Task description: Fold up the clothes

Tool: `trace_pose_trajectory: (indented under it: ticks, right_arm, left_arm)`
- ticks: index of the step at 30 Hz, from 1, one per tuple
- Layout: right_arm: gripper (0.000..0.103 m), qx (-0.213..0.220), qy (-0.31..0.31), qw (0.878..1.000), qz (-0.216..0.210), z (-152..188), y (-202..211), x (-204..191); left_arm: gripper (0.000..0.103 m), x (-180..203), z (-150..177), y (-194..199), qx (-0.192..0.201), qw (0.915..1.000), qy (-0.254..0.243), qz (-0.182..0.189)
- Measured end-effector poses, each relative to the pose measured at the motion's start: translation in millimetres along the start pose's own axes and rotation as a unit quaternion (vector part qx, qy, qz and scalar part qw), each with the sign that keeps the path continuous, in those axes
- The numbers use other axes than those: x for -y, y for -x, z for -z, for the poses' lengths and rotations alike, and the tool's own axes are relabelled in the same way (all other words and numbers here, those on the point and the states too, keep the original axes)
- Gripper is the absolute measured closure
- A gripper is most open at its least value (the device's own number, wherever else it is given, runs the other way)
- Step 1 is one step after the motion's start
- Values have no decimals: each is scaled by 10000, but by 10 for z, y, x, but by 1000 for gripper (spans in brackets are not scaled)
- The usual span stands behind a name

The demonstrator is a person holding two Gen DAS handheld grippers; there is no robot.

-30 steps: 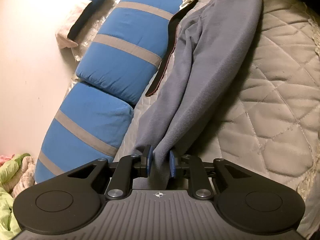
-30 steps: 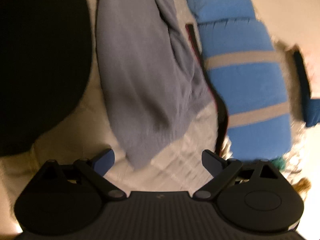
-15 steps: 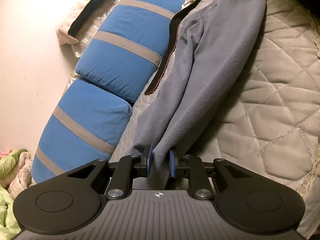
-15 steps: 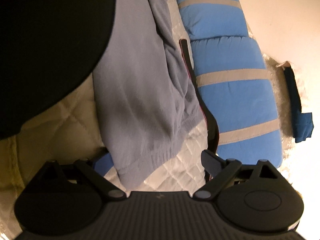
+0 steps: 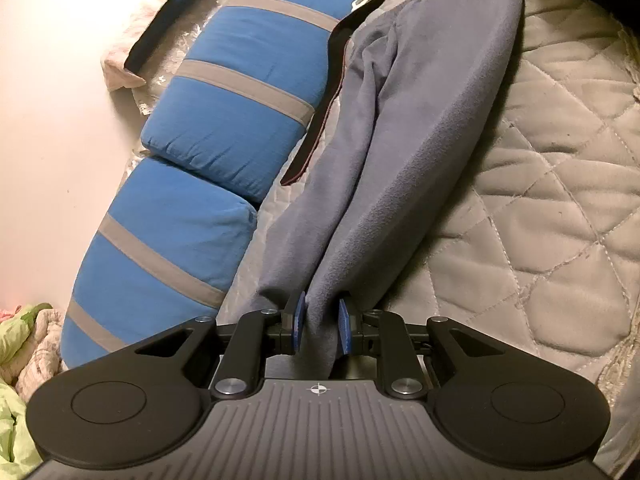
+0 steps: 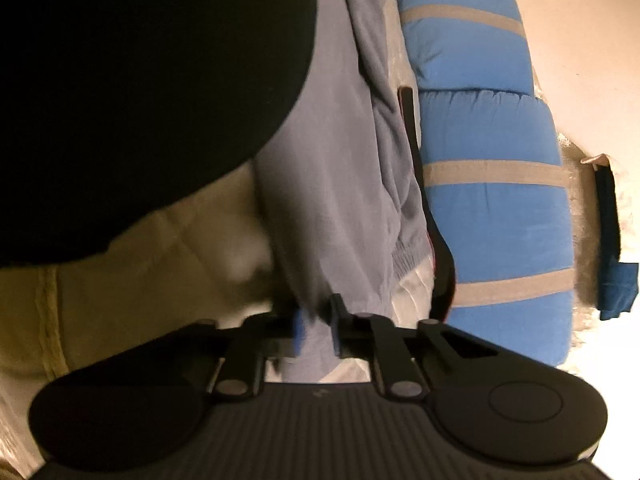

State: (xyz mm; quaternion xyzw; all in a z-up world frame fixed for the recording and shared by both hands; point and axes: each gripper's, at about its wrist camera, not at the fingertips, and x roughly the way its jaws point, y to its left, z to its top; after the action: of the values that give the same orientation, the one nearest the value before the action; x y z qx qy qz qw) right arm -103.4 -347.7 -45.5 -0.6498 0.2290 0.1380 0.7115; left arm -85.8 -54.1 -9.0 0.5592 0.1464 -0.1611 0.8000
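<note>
— Where is the grey garment?

— The garment (image 5: 420,128) lies stretched along the quilted bedspread (image 5: 552,184), close to the bed's edge where two blue pillows (image 5: 240,120) with grey stripes sit end to end. A dark strap (image 5: 320,104) runs between the garment and the pillows, touching the fabric's side.

— And the left gripper?

— The left gripper (image 5: 322,322) has its blue pads (image 5: 299,320) drawn narrow, pinching one end of the garment; the cloth bunches up between them.

— The right one?

— The right gripper (image 6: 316,328) has just been closing, and the cloth's other end, by a ribbed cuff (image 6: 408,258), now sits gathered between its pads, which press on it. That view is dim and a large black shape (image 6: 140,80) hides its upper left corner.

— Any baskets or boxes?

— I cannot tell of any. Loose clothes (image 5: 20,344) lie heaped past the pillows, and a dark blue cloth (image 5: 160,28) rests on something pale beyond them.
</note>
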Motion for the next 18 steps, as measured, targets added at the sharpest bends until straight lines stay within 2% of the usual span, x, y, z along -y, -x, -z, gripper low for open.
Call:
trace_pose_trajectory:
  ticks: [2, 4, 8, 9, 10, 12, 18]
  right_arm:
    - [85, -103, 85, 9999, 98, 16, 20, 17]
    - [99, -147, 107, 9997, 171, 31, 44, 55]
    - [100, -239, 108, 9993, 280, 39, 106, 182]
    - [100, -270, 111, 9991, 294, 42, 121, 213]
    - [101, -299, 109, 9990, 298, 47, 133, 240]
    - [101, -370, 85, 9988, 323, 63, 153, 308]
    - [101, -650, -189, 9970, 367, 100, 235, 518]
  left_arm:
    - [85, 44, 10, -30, -57, 9999, -153, 41]
    - [85, 98, 20, -49, -92, 9994, -341, 39]
    - [86, 145, 15, -37, -45, 9988, -492, -5]
    - [87, 132, 6, -36, -42, 9990, -455, 17]
    - [94, 116, -7, -33, -38, 9991, -412, 44]
    - [99, 60, -55, -17, -47, 9995, -256, 166]
    - [101, -21, -236, 138, 96, 9993, 14, 356]
